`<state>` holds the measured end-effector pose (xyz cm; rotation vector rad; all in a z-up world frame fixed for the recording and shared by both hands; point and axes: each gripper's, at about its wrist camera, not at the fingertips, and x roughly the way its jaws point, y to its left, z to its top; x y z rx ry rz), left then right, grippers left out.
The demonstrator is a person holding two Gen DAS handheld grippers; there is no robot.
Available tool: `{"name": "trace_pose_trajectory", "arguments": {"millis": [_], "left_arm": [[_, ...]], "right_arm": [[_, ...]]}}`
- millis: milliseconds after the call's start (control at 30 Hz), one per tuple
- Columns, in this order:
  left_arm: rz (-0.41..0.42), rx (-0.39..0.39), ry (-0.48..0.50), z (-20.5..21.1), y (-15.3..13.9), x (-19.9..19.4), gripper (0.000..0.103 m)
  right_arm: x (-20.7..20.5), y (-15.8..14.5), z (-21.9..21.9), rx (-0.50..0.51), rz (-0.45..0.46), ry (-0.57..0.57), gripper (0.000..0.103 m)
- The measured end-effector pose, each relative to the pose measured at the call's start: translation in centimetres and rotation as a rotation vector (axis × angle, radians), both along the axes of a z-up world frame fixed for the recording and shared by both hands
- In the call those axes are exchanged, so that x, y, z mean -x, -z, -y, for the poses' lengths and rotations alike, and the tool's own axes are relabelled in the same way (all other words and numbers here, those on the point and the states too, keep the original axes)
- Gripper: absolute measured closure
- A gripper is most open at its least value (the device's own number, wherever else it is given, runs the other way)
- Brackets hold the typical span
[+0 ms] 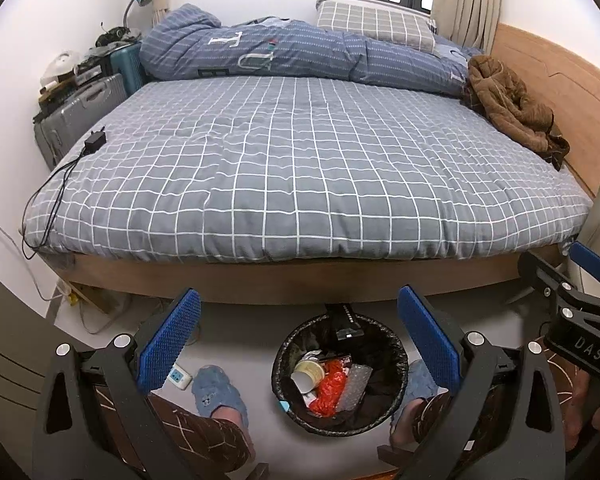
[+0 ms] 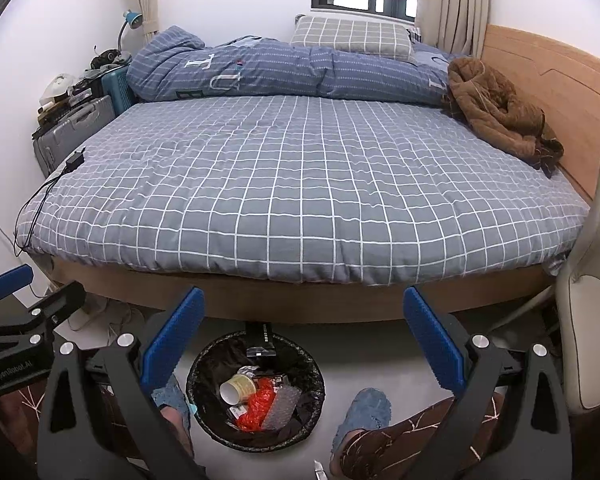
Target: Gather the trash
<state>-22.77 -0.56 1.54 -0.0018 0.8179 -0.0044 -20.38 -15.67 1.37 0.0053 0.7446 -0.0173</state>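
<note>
Bin (image 1: 340, 376) sitting on the floor just near of the bed (image 1: 300, 168), between the person's two slippered feet (image 1: 220, 390). Black liner inside, already holding a paper cup (image 1: 308, 374), red crumpled plastic (image 1: 332, 392), bubble wrap (image 1: 354, 386) and some small packets. Both claws are hovering above it, spread wide with nothing between the pads: left gripper (image 1: 296, 344) roughly over the bin, right gripper (image 2: 304, 340) with the bin slightly to its left.

Bed top looking free of loose trash: only a charger with its cable (image 1: 95, 140) at the far left edge, a brown jacket (image 1: 512, 108) on the right by the headboard, a folded blue quilt (image 1: 300, 54) and a pillow (image 1: 374, 24) at the far side. None of those are reading as trash. Power strip (image 1: 179, 376) lying on the floor left of the left foot.

Judging the collecting as mostly done or near its end; can't tell if anything is left under the bed or out of view. For doing the step well: scanning the floor edges and bed corners before moving on, keeping both claws released until one is lined up square on a piece, pinching light stuff like wrappers at a firm fold, and letting go only when directly over the liner opening so nothing is landing on the rim or the feet.
</note>
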Motion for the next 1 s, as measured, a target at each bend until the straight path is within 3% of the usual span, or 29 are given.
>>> {"name": "trace_pose_trajectory", "arguments": {"millis": [1000], "left_arm": [[0.014,-0.034,-0.016,-0.4,0.2,-0.5,0.006]], "right_arm": [[-0.4,0.2,-1.2,0.004,-0.004,-0.021,0.008]]}}
